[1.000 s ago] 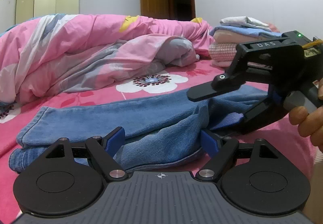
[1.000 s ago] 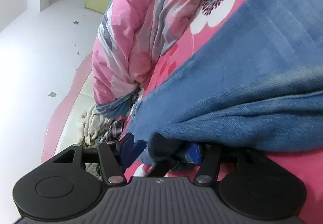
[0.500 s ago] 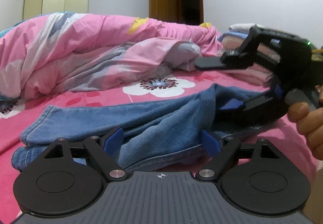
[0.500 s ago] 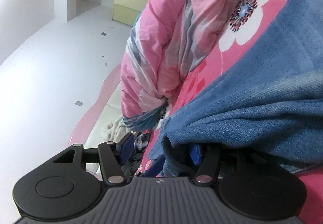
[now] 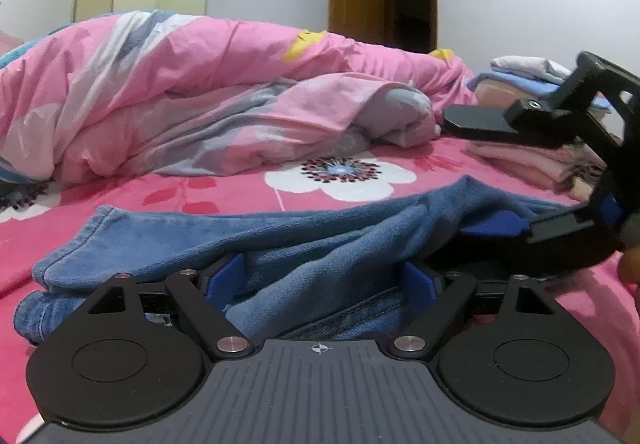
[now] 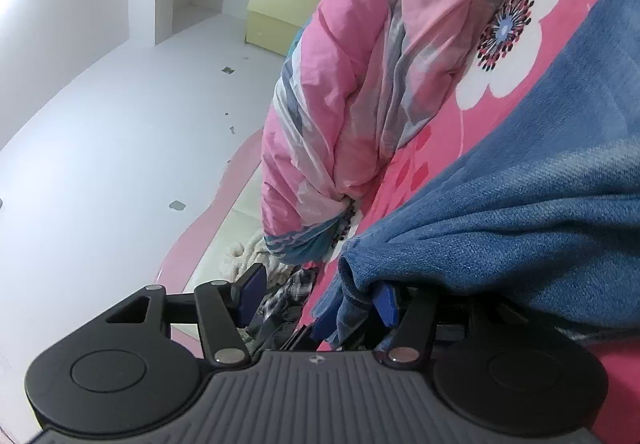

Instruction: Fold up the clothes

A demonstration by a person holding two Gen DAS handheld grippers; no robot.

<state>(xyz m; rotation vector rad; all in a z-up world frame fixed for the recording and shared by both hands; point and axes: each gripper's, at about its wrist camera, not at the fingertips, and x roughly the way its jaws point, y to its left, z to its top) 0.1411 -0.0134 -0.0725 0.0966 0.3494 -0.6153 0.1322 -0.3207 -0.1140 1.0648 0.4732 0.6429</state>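
Two grippers stand wide around the blue denim jeans (image 5: 248, 240) on the pink flowered bedsheet (image 5: 224, 192): the left gripper (image 5: 320, 278) straddles a bunched fold without pinching it. The right gripper (image 6: 316, 296) has only its lower finger under the cloth, so the fold may slide off and fall open.

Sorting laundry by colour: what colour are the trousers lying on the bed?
Blue denim trousers, clearest in the left wrist view.

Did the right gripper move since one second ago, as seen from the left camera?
Yes. The right gripper went up: its upper finger was over the jeans before and now crosses the folded clothes behind.
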